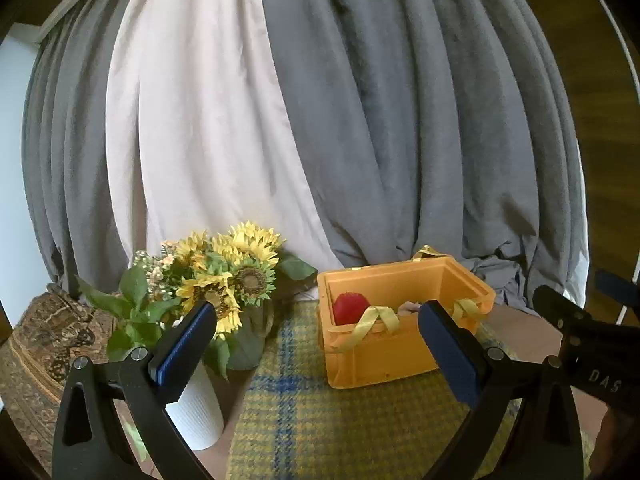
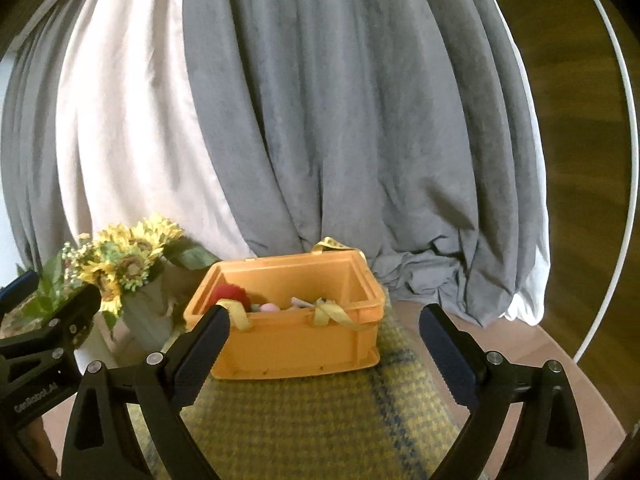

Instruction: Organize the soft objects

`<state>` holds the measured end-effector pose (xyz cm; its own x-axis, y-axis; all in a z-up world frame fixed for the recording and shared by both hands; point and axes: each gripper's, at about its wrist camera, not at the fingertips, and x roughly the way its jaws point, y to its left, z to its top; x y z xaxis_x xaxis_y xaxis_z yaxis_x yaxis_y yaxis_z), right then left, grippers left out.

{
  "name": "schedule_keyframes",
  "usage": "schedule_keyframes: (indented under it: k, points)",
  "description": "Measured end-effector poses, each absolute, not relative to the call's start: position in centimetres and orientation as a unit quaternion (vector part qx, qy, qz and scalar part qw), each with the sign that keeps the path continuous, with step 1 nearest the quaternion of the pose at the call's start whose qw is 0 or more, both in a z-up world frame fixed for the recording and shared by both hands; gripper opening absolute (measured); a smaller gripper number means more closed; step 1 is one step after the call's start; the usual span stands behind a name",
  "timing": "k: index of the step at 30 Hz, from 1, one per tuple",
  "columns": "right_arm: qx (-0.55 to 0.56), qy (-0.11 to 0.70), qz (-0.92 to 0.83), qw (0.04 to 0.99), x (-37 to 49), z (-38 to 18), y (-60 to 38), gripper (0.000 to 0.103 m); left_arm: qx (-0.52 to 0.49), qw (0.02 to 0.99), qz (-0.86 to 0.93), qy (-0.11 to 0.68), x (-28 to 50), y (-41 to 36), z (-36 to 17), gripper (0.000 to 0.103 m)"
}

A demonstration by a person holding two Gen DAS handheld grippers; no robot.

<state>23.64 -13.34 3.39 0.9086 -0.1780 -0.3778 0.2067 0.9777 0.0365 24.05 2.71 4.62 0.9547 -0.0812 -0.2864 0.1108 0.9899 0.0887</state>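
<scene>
An orange plastic crate (image 1: 376,356) (image 2: 288,344) stands on a yellow and blue checked cloth (image 1: 320,420) (image 2: 320,412). Inside it lie a red soft ball (image 1: 350,307) (image 2: 232,293), some pale pink soft items (image 2: 276,306) and yellow ribbon handles (image 1: 376,320) (image 2: 332,312). My left gripper (image 1: 318,336) stands wide open in front of the crate, nothing between its fingers. In the right wrist view my right gripper (image 2: 324,340) is also wide open and empty, short of the crate's near wall.
A vase of sunflowers (image 1: 228,276) (image 2: 124,268) and a white ribbed cylinder (image 1: 198,412) stand left of the crate. Grey and white curtains (image 1: 360,120) (image 2: 320,120) hang right behind it. A patterned rug (image 1: 44,344) lies at the left.
</scene>
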Motion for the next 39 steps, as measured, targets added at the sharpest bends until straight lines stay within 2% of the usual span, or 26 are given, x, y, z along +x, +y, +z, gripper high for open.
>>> schedule_keyframes:
  k: [39]
  points:
    - [0.026,0.164,-0.075,0.983,1.3,5.6,-13.5,0.099,0.043,0.989,-0.050,0.134,0.9,1.0,5.4,0.103]
